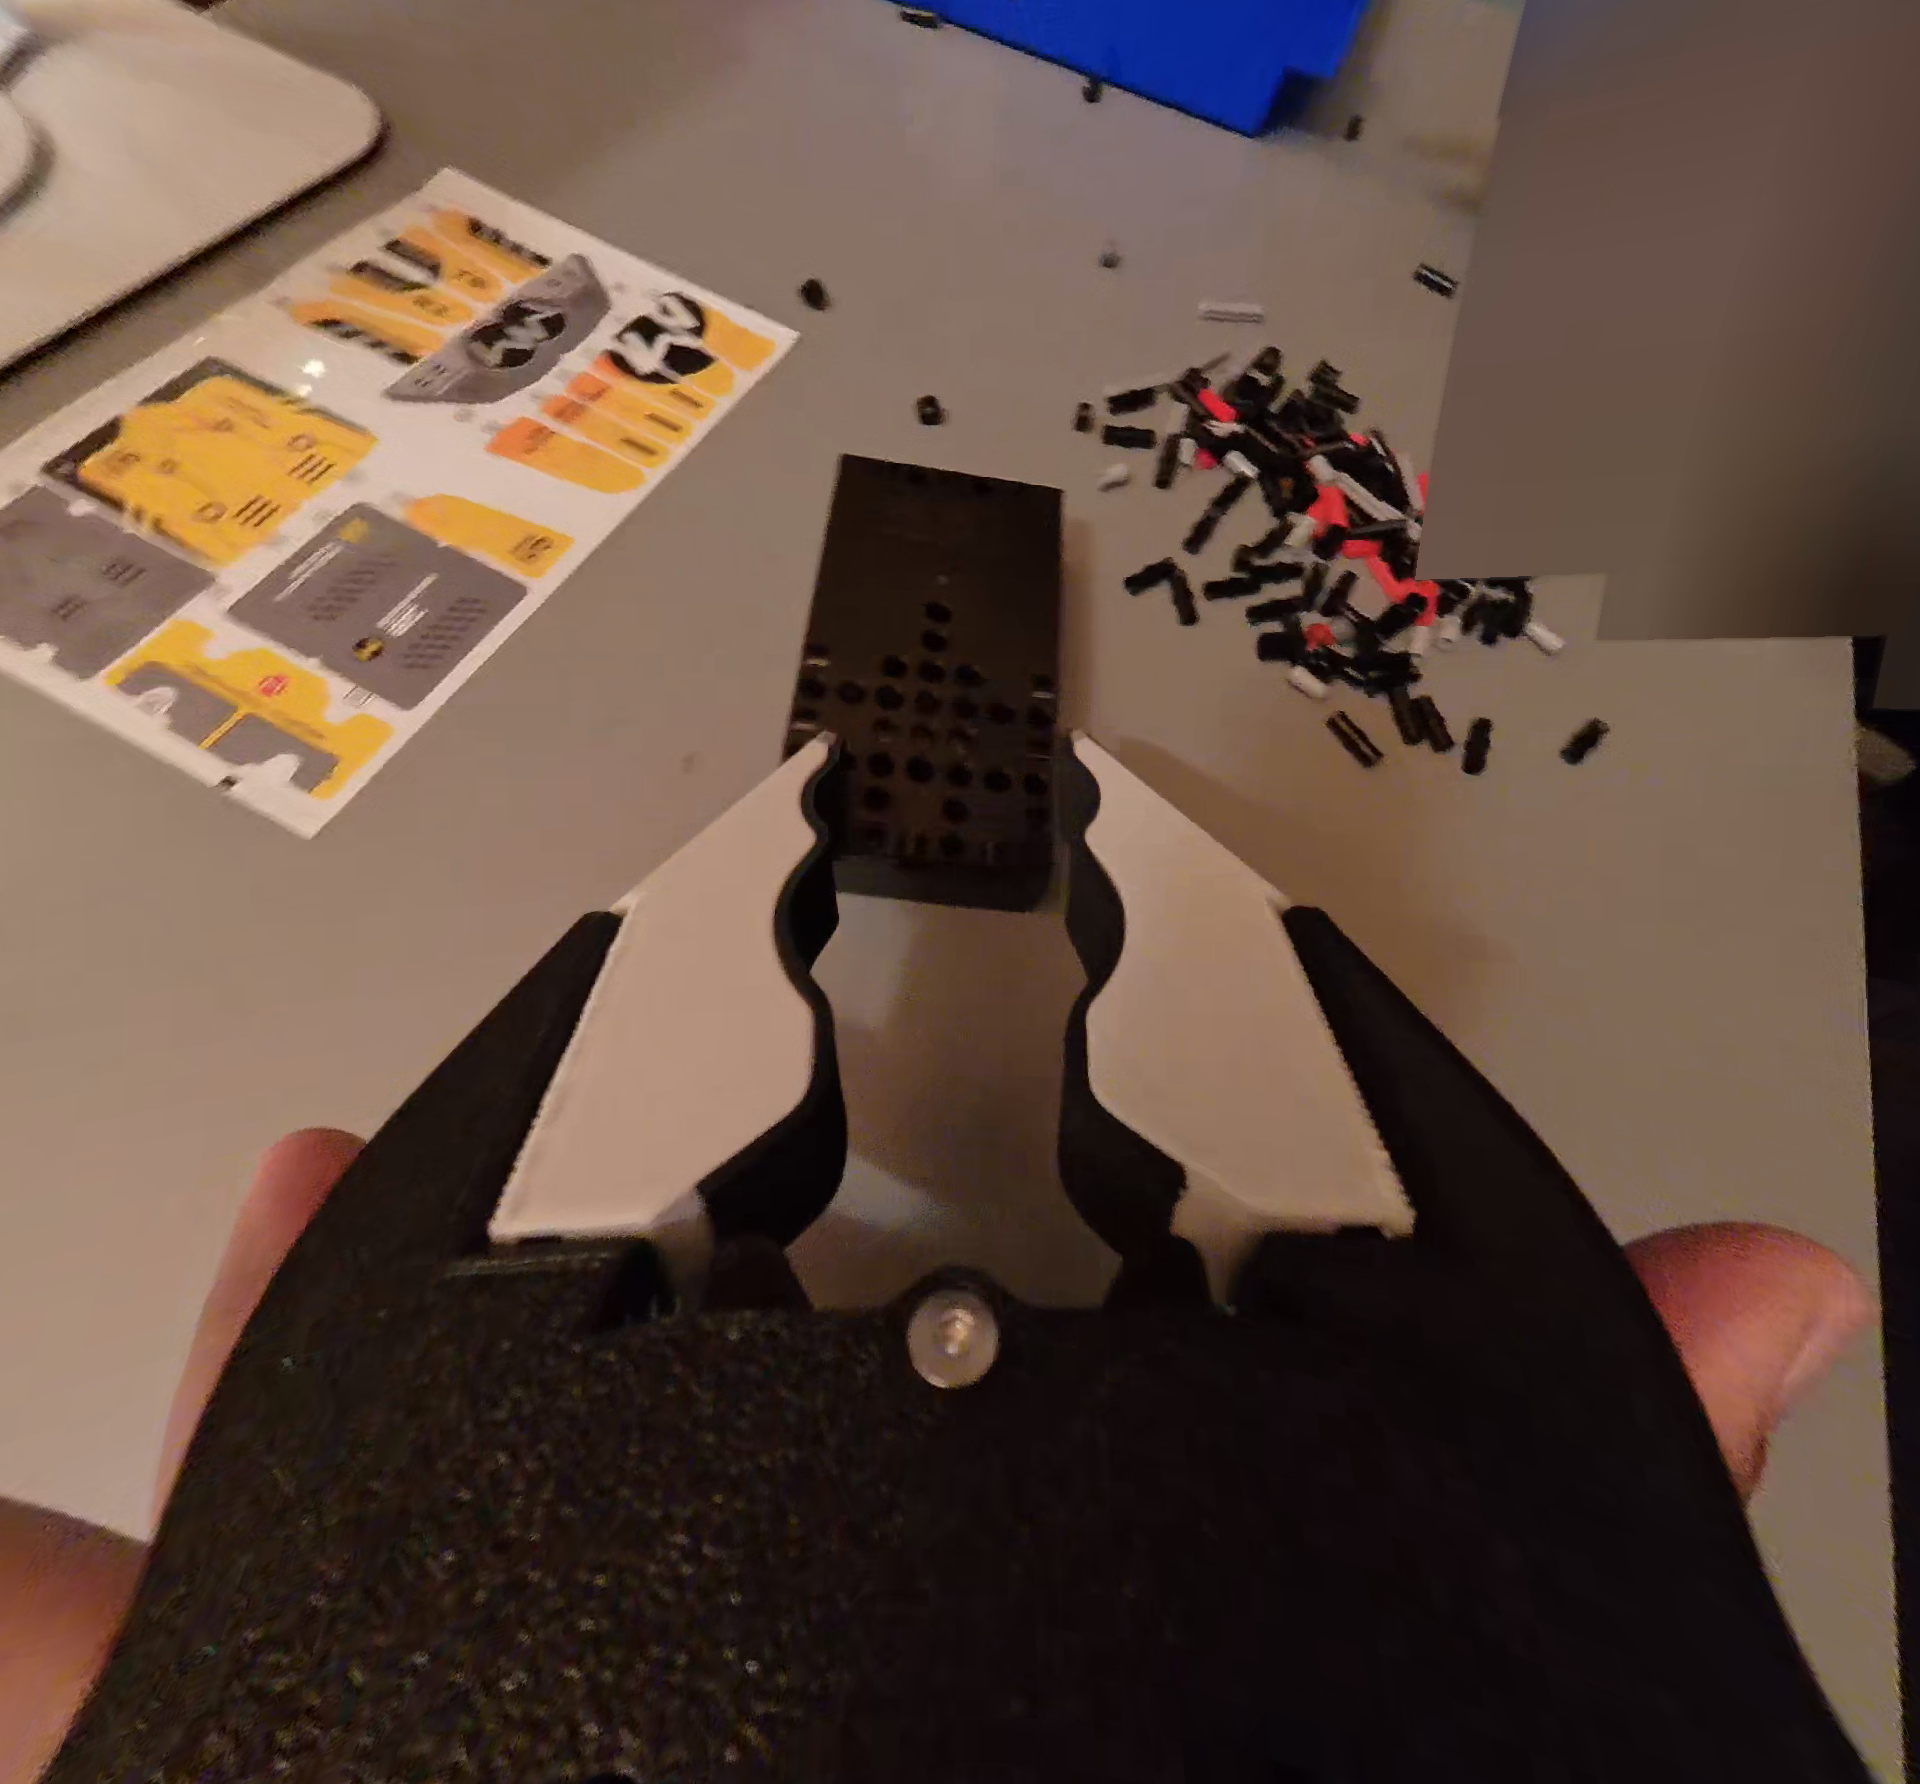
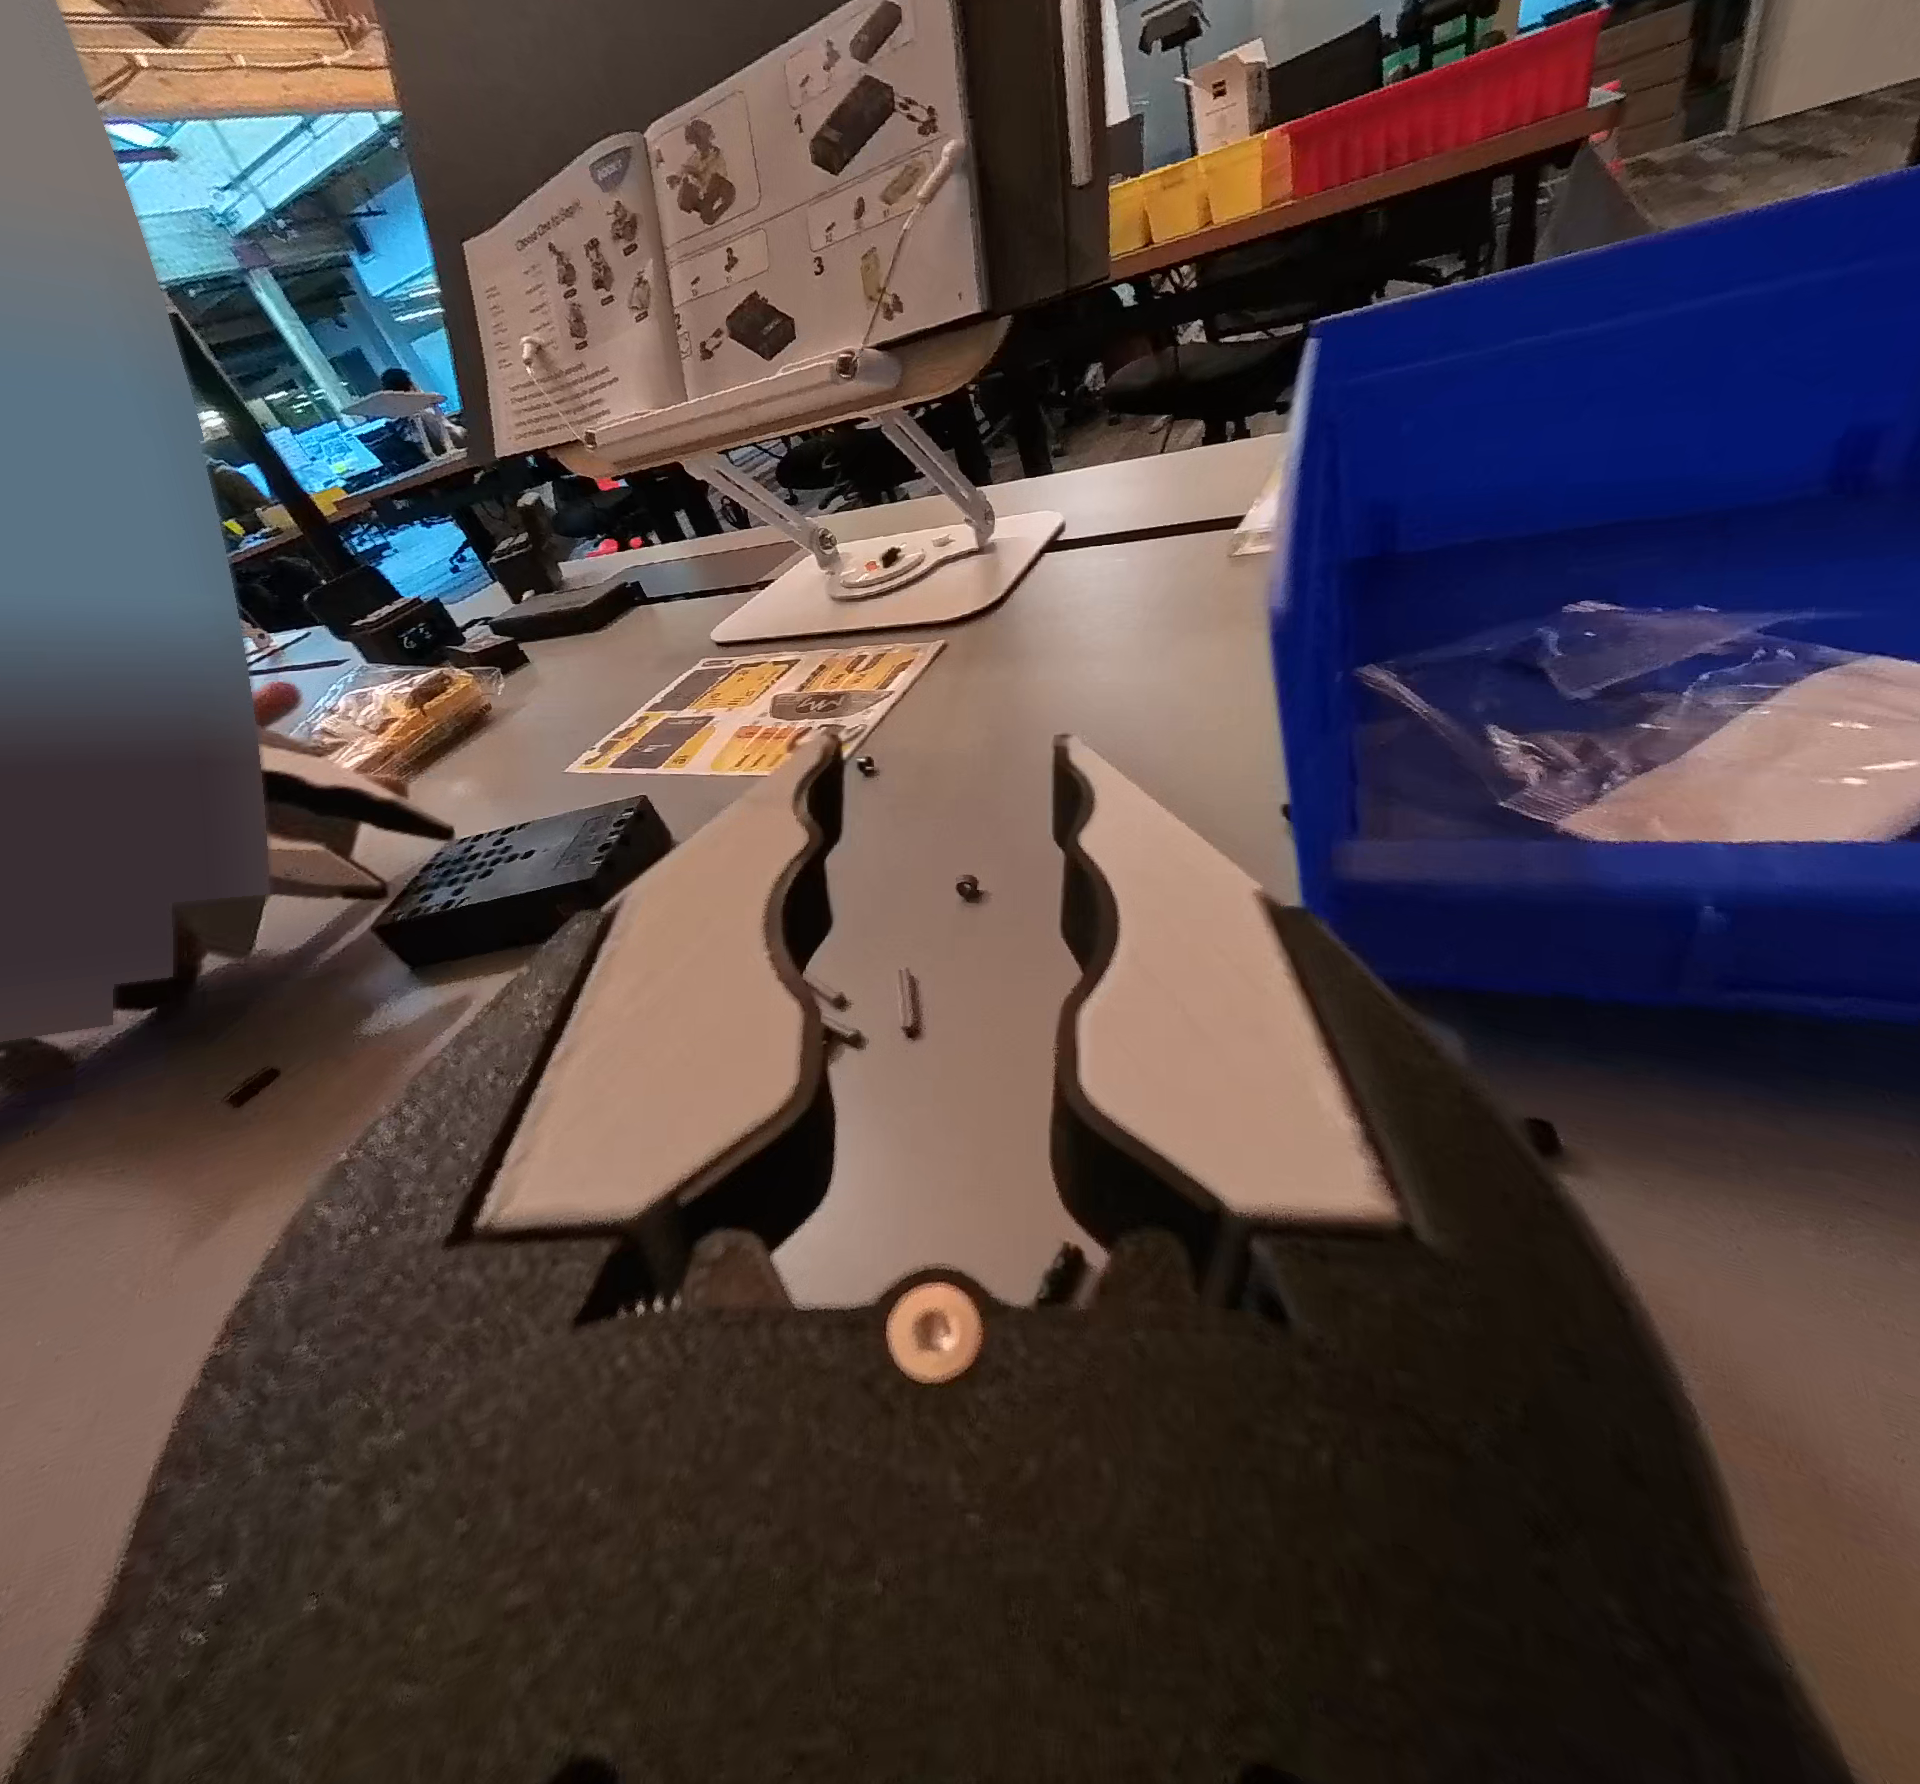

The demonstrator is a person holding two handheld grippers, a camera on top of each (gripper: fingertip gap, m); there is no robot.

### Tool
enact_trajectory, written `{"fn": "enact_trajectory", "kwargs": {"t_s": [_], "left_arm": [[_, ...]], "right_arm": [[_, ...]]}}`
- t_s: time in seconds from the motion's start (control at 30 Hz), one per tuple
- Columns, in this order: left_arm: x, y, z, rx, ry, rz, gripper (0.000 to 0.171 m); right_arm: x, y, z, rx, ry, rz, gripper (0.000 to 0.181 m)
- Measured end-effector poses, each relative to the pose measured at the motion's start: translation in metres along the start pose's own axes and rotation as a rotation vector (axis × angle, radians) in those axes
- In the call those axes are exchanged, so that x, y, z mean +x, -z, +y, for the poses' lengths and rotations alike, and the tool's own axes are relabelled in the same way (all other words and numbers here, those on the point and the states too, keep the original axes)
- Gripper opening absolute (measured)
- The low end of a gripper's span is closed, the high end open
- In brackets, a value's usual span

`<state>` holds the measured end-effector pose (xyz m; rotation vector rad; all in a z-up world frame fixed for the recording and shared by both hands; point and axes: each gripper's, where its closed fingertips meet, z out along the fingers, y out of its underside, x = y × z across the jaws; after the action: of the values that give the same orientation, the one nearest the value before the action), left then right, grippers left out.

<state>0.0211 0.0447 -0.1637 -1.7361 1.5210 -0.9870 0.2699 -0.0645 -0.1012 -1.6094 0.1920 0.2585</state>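
A black flat block with many round holes lies on the grey table. My left gripper is open, its white fingers straddling the block's near end; I cannot tell whether they touch it. In the right wrist view the block sits at the left with the left gripper's fingertips at its end. My right gripper is open and empty, low over the table, with a few small dark pins lying between its fingers.
A pile of small black, red and white pins lies right of the block. A sticker sheet lies to its left. A blue bin holding plastic bags stands at the right. A booklet stand holds an open booklet. One gripper's finger ends stand about 30 cm off the other's.
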Motion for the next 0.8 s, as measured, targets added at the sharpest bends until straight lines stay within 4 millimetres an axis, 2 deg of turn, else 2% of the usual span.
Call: {"fn": "enact_trajectory", "kwargs": {"t_s": [0.07,0.2,0.37,0.57,0.8], "left_arm": [[0.009,0.000,-0.009,0.054,-0.063,0.021,0.039],[0.028,0.009,-0.035,0.225,-0.062,0.131,0.039],[0.022,0.024,-0.054,0.386,0.016,0.181,0.039],[0.008,0.026,-0.056,0.413,0.079,0.138,0.039],[0.010,0.013,-0.050,0.333,0.004,0.057,0.039]], "right_arm": [[-0.006,0.000,-0.001,0.006,0.027,-0.023,0.036],[-0.013,-0.002,0.001,-0.005,0.059,-0.045,0.035],[-0.008,-0.003,0.002,-0.013,-0.007,-0.062,0.036],[-0.008,-0.004,0.002,-0.014,-0.016,-0.066,0.035],[-0.006,-0.003,0.001,0.002,-0.021,-0.056,0.035]]}}
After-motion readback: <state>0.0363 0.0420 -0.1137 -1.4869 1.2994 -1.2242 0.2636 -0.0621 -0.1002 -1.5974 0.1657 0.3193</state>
